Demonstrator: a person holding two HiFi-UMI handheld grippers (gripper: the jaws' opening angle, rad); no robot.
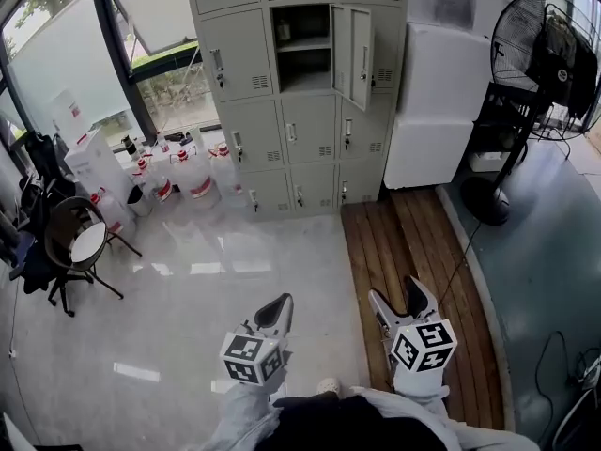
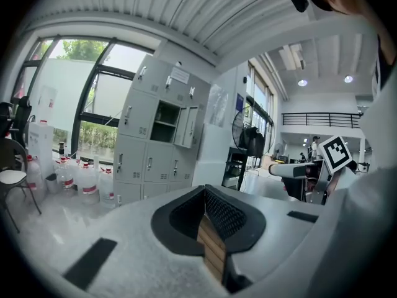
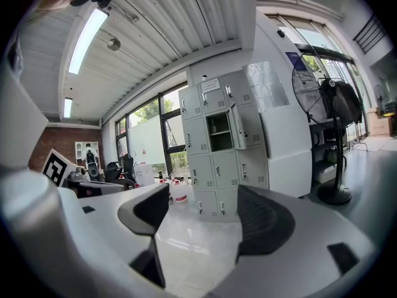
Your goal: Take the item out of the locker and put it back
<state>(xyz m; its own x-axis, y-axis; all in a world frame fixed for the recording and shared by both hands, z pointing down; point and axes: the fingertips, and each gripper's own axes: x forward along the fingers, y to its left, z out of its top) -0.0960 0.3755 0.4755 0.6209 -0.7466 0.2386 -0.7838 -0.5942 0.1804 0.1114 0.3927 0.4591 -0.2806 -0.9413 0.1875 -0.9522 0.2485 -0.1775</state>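
Both grippers are held low in front of the person, well back from the grey locker bank (image 1: 300, 139) across the pale tiled floor. Left gripper (image 1: 279, 306): in its own view the jaws (image 2: 203, 194) are pressed together, dark pads meeting edge to edge, with nothing gripped. Right gripper (image 1: 399, 294): in its view the jaws (image 3: 201, 197) stand wide apart, with only floor and the distant lockers seen through the gap, so it is empty. Each gripper carries its marker cube, the left one (image 1: 252, 357) and the right one (image 1: 423, 344), just ahead of the sleeves. One locker compartment (image 1: 302, 73) in the upper middle is open, its door (image 1: 355, 54) swung out to the right, with a shelf across the middle. A small object (image 1: 283, 29) sits at the left on that shelf, too small to identify; neither gripper is near it. The left gripper is over the tiles and the right gripper over the wooden floor strip (image 1: 404, 242). Clear jugs with red labels (image 1: 192, 177) stand on the floor at the locker's left foot, by the window. A black chair with a round seat (image 1: 80, 242) is further left. A white cabinet (image 1: 437, 101) stands against the locker's right side, and a black pedestal fan (image 1: 545, 54) beyond it.
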